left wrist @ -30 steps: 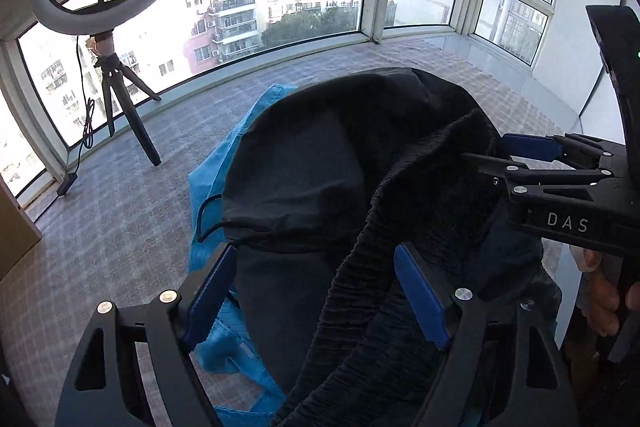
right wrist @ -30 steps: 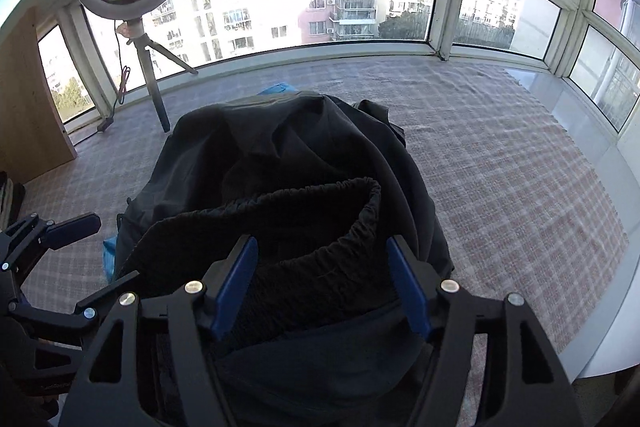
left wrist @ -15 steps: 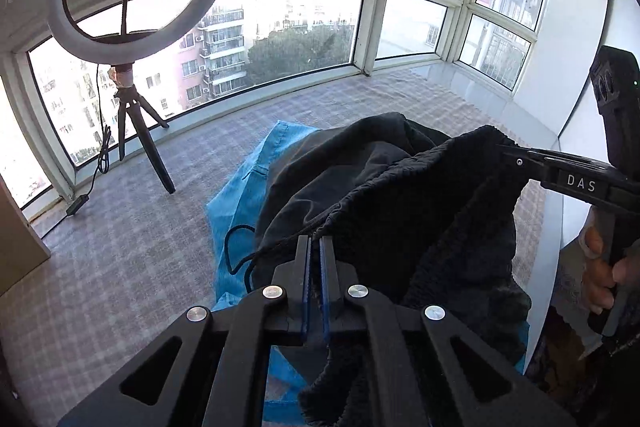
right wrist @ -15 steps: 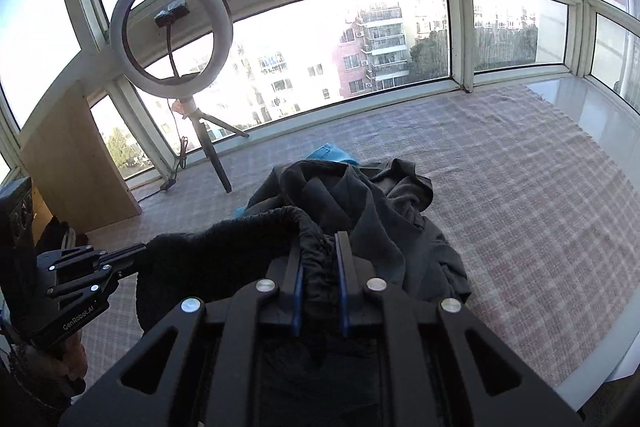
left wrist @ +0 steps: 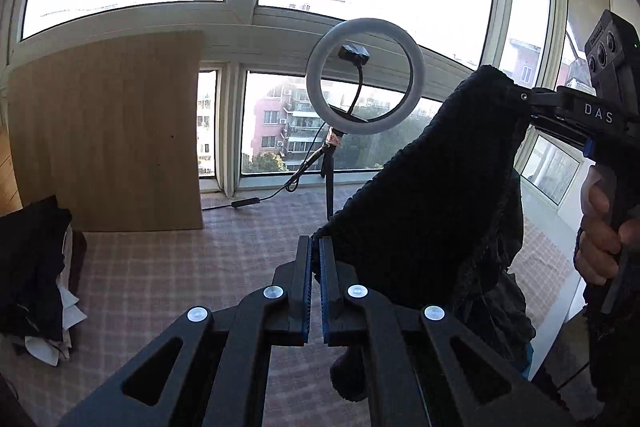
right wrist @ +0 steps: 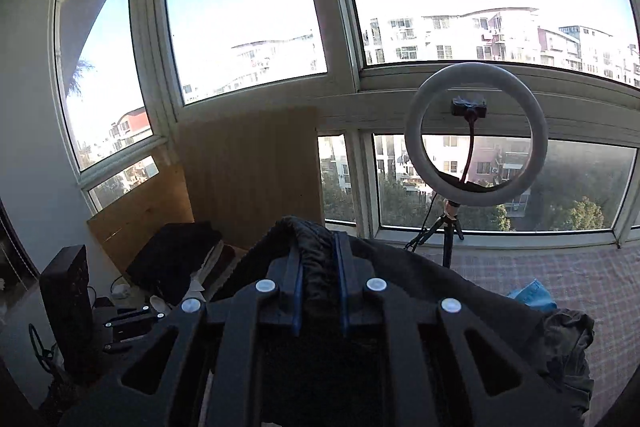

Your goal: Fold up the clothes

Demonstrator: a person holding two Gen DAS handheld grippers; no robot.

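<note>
A black garment with a ribbed elastic waistband (left wrist: 436, 203) hangs in the air, stretched between both grippers. My left gripper (left wrist: 315, 247) is shut on one end of the waistband. My right gripper (left wrist: 524, 99), seen at the upper right of the left wrist view, pinches the other end higher up. In the right wrist view my right gripper (right wrist: 316, 247) is shut on bunched black fabric (right wrist: 312, 267). The rest of the garment (right wrist: 500, 327) droops below it. A blue garment (right wrist: 532, 293) lies on the checked cloth (right wrist: 560, 271) underneath.
A ring light on a tripod (left wrist: 366, 83) stands by the windows, with its cable on the cloth. A wooden board (left wrist: 108, 131) leans at the left. A pile of dark and white clothes (left wrist: 36, 275) sits at the left edge. A black speaker (right wrist: 66, 307) stands at far left.
Both grippers closed on the black garment's waistband and lifted it high off the cloth. The views have swung up from the surface to the windows.
</note>
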